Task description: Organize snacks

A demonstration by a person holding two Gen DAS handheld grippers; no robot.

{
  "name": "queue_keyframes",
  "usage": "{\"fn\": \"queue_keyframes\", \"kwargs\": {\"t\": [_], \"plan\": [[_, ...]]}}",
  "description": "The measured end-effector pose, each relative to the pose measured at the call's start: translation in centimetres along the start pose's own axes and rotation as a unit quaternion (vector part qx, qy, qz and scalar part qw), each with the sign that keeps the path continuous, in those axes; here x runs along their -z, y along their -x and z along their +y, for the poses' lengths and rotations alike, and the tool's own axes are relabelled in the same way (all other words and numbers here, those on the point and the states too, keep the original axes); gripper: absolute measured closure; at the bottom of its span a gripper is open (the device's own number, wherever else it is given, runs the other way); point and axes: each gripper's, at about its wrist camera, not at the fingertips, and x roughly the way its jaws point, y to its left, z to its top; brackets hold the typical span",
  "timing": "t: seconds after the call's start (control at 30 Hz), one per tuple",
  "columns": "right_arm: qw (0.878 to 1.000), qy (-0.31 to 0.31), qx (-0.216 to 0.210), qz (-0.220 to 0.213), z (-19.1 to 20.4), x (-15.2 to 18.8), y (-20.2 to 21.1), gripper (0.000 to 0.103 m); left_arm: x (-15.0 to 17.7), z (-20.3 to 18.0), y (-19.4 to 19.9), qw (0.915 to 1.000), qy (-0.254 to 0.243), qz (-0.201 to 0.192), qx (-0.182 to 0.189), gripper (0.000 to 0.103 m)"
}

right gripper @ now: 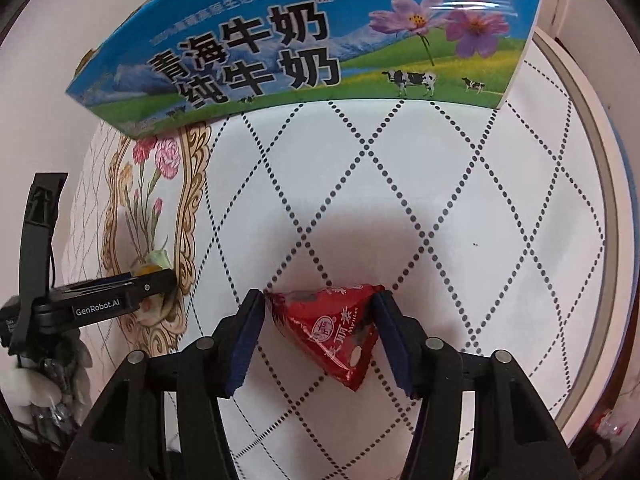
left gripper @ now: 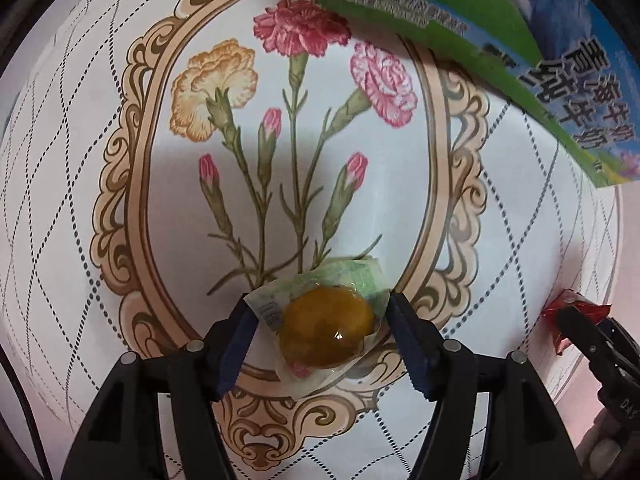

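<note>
Left wrist view: the left gripper (left gripper: 320, 312) points down at the counter (left gripper: 100, 60), its jaws parted around a clear-wrapped amber candy (left gripper: 326, 330) that lies on the printed flower panel; the pads stand at the wrapper's edges without squeezing it. A milk carton (left gripper: 520, 40) sits beyond.

Right wrist view: the right gripper (right gripper: 322, 312) has its jaws spread either side of a red triangular packet (right gripper: 332, 328) lying on the counter, pads at its corners, not clamping.

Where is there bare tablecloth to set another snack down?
Free: the quilted white patch between the milk carton, the red packet and the table's rim. Also the flower oval above the jelly cup. Crowded: around each snack, flanked by the right gripper and left gripper.
</note>
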Motion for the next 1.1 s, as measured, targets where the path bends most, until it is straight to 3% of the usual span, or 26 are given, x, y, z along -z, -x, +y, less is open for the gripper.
{"fn": "queue_keyframes", "kwargs": {"t": [0.17, 0.37, 0.6, 0.7, 0.77, 0.87, 0.97, 1.03, 1.1], "plan": [[1.0, 0.004, -0.001, -0.002, 0.4, -0.6, -0.3, 0.043, 0.3, 3.4, 0.1, 0.9999, 0.008, -0.008, 0.01, 0.042], [1.0, 0.018, 0.013, -0.016, 0.9, -0.9, -0.9, 0.047, 1.1, 1.7, 0.8, 0.9997, -0.01, -0.019, -0.011, 0.044], [0.999, 0.025, -0.001, -0.046, 1.1, -0.7, 0.9, 0.049, 3.4, 0.1, 3.1, 0.9996, -0.011, -0.014, 0.024, 0.047], [0.998, 0.026, -0.015, -0.056, 1.4, -0.5, 2.4, 0.052, 4.4, -0.7, 4.5, 0.9985, -0.017, -0.019, 0.049, 0.076], [0.997, 0.025, -0.027, -0.064, 1.5, -0.6, 3.6, 0.057, 3.8, -1.8, 6.1, 0.9973, -0.034, -0.024, 0.061, 0.076], [0.996, 0.032, -0.036, -0.075, 2.0, -1.1, 5.2, 0.058, 2.9, -3.4, 6.8, 0.9955, -0.077, -0.036, 0.043, 0.072], [0.997, 0.033, -0.035, -0.069, 1.8, -1.9, 5.2, 0.058, 2.5, -2.8, 4.5, 0.9951, -0.092, -0.001, 0.036, 0.056], [0.997, 0.025, -0.038, -0.056, 1.4, -2.2, 4.6, 0.058, 2.6, -2.6, 2.8, 0.9942, -0.101, 0.024, 0.027, 0.054], [0.998, 0.017, -0.045, -0.051, 0.8, -2.1, 4.2, 0.058, 3.2, -2.2, 1.4, 0.9926, -0.099, 0.053, 0.046, 0.054]]}}
